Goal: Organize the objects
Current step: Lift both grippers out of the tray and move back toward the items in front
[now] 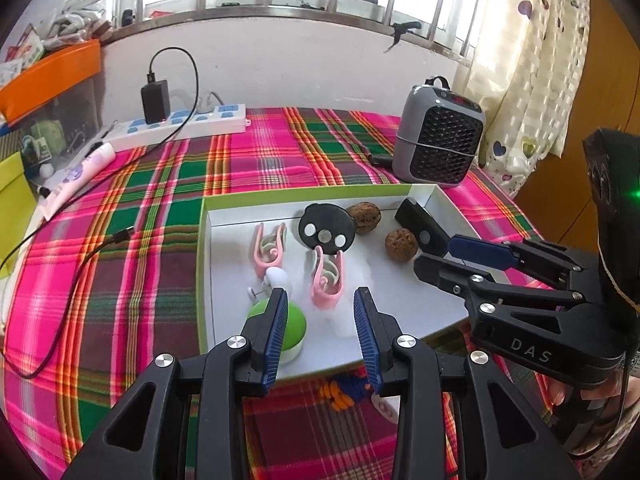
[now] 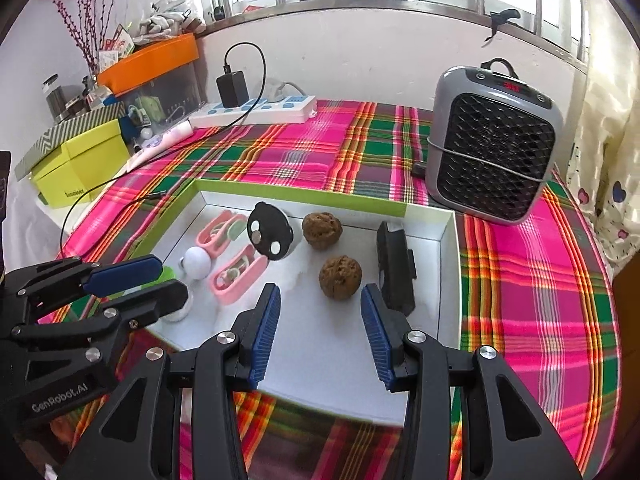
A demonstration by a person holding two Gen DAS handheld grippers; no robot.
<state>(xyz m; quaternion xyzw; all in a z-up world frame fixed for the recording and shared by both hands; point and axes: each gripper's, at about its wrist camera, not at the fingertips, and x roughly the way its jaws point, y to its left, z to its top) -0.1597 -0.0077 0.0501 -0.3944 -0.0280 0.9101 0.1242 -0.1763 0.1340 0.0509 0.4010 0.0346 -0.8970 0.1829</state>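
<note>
Your right tool [image 2: 316, 330] has open tray [image 2: 448, 264] floor straight ahead up to the near walnut [image 2: 340, 278] at 12 o'clock. Black clip [image 2: 394, 268] blocks 1 o'clock, pink clips [image 2: 236, 276] at 11. Left tool [image 1: 320, 326]: green dome [image 1: 294, 326] against its left finger, pink clip [image 1: 328, 280] dead ahead. Heater [image 2: 492, 152] crowds the bench at 2 o'clock.

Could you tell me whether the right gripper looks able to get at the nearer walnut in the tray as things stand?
Probably yes. The right gripper is open and points at the nearer walnut, with only bare tray floor between. The black holder lies close beside it, so the fingers have little room there.
</note>
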